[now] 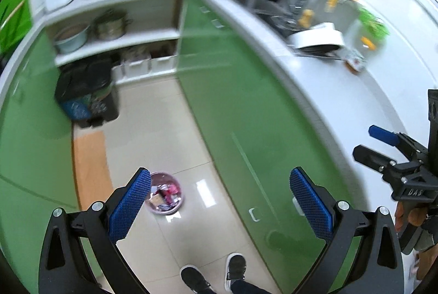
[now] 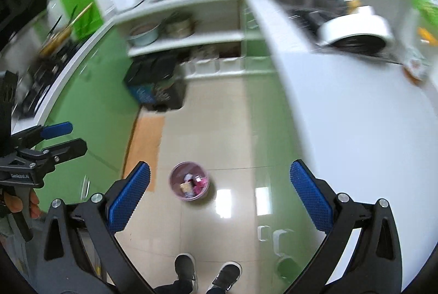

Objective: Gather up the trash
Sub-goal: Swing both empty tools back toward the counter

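Note:
A small pink waste bin (image 1: 167, 195) holding several wrappers and bits of trash stands on the tiled floor, far below both grippers; it shows in the right wrist view too as the bin (image 2: 189, 185). My left gripper (image 1: 219, 202) is open with nothing between its blue pads. My right gripper (image 2: 219, 200) is open and empty as well. Each gripper appears in the other's view: the right gripper (image 1: 375, 142) at the right edge over the counter, the left gripper (image 2: 65, 139) at the left edge. A small printed packet (image 1: 356, 62) lies on the white counter.
Green cabinets (image 1: 246, 107) line both sides of a narrow aisle. The white counter (image 2: 356, 129) carries a white dish rack (image 1: 317, 39) and a sink (image 1: 262, 6). A black bin (image 1: 87, 96) stands by open shelves with pots. The person's shoes (image 1: 216, 273) show on the floor.

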Demonstrator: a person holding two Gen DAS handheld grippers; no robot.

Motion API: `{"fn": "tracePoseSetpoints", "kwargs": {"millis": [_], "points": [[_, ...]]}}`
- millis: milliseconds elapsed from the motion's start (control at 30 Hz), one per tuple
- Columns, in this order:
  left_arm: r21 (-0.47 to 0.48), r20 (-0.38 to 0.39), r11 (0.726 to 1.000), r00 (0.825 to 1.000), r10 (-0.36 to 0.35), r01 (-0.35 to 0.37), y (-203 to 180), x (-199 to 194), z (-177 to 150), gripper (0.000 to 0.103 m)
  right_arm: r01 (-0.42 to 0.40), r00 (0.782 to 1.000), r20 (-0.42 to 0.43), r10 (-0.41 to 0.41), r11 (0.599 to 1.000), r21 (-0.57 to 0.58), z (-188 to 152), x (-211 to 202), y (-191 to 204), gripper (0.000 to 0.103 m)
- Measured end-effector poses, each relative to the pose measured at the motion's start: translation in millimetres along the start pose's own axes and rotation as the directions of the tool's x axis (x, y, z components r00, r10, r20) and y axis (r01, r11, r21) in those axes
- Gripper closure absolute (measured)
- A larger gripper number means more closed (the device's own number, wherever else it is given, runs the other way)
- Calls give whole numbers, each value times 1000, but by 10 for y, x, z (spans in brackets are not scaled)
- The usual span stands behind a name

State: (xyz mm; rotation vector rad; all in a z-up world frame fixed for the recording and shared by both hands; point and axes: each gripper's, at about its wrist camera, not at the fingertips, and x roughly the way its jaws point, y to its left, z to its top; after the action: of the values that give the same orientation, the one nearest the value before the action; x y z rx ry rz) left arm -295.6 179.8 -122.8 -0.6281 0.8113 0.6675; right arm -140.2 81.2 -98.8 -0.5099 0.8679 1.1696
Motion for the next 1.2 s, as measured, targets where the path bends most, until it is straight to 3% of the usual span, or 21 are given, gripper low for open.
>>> {"fn": "tracePoseSetpoints", "kwargs": {"millis": [300, 600, 867, 1200], "points": [[175, 40, 981, 995, -92, 84, -1128, -393, 428, 6, 116, 990, 69, -126, 985, 129, -157, -1014, -831, 3], [286, 55, 946, 984, -172, 150, -2085, -442, 576, 6, 184, 969, 127, -210, 964, 191, -432, -1725, -1558, 3], [411, 10, 888, 973, -231, 207, -2735, -358, 593, 6, 213, 961, 122, -249, 945, 250, -604, -1970, -1865, 3], [514, -31, 824, 966, -258, 237, -3031, -219, 663, 6, 239, 945, 138, -295, 915, 324, -657, -2115, -2027, 3]]}}
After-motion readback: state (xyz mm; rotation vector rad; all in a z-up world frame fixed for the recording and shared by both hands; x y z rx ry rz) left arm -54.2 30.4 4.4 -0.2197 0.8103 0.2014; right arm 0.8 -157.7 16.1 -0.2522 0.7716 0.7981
